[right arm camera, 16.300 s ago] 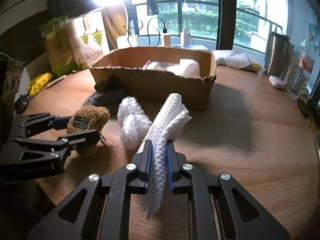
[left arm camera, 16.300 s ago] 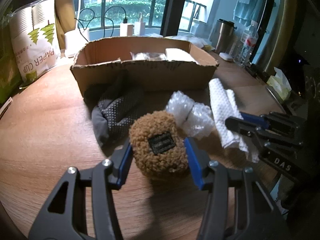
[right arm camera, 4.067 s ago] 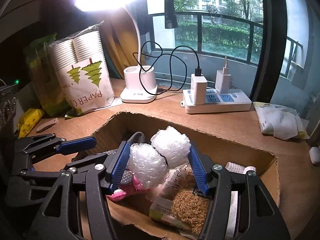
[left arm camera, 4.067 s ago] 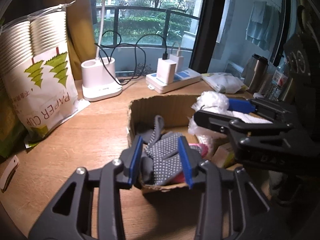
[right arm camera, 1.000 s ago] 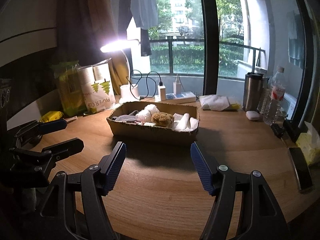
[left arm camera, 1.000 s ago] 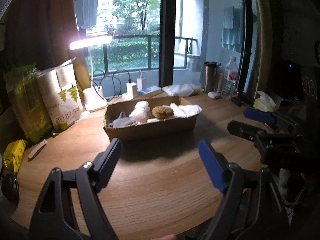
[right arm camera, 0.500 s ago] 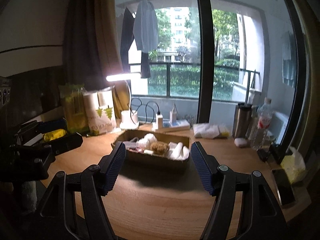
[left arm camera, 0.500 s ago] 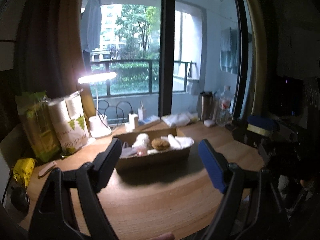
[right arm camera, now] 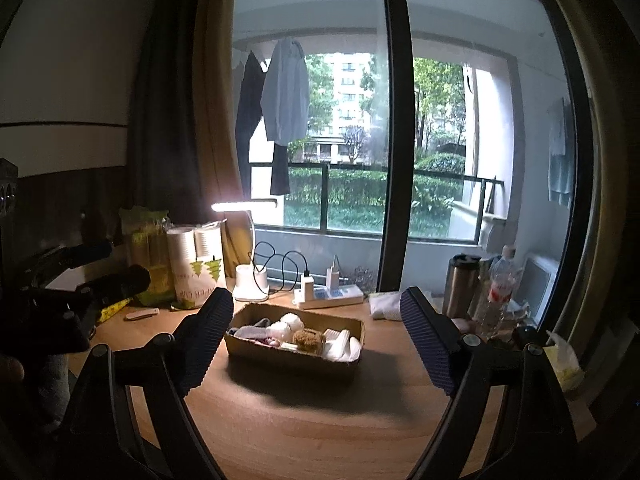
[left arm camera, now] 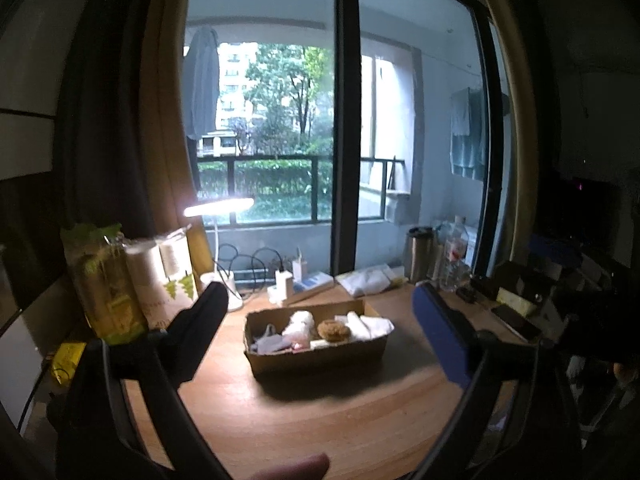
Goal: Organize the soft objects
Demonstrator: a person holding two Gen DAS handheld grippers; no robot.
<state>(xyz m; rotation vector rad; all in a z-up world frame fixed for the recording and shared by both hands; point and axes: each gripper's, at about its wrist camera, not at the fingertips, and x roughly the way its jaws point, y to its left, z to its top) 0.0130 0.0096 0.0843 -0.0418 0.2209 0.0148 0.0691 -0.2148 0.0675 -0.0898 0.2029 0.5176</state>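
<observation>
A cardboard box (left arm camera: 316,358) (right arm camera: 288,356) sits mid-table on the wooden table (right arm camera: 320,420). Inside lie a grey dotted glove (left arm camera: 268,342) (right arm camera: 250,330), bubble wrap (left arm camera: 298,322) (right arm camera: 286,326), a brown fuzzy pouch (left arm camera: 334,330) (right arm camera: 308,338) and a white cloth (left arm camera: 368,326) (right arm camera: 340,346). My left gripper (left arm camera: 319,287) (right arm camera: 128,261) and my right gripper (right arm camera: 316,292) hang high above the table's near side, well back from the box. Both sets of jaws are opening wide, with nothing between them. At the left wrist view's right edge the right gripper is only a dark shape.
Behind the box stand a paper-cup pack (right arm camera: 196,272), a lit desk lamp (right arm camera: 250,280) and a power strip (right arm camera: 332,296). A steel flask (right arm camera: 460,284), a water bottle (right arm camera: 500,292) and a tissue pack (right arm camera: 560,360) crowd the right. A fingertip (left arm camera: 296,468) shows at the bottom.
Both grippers have risen and drawn back from the box, which now looks smaller and farther off. Both pairs of jaws stand wider apart than a second ago.
</observation>
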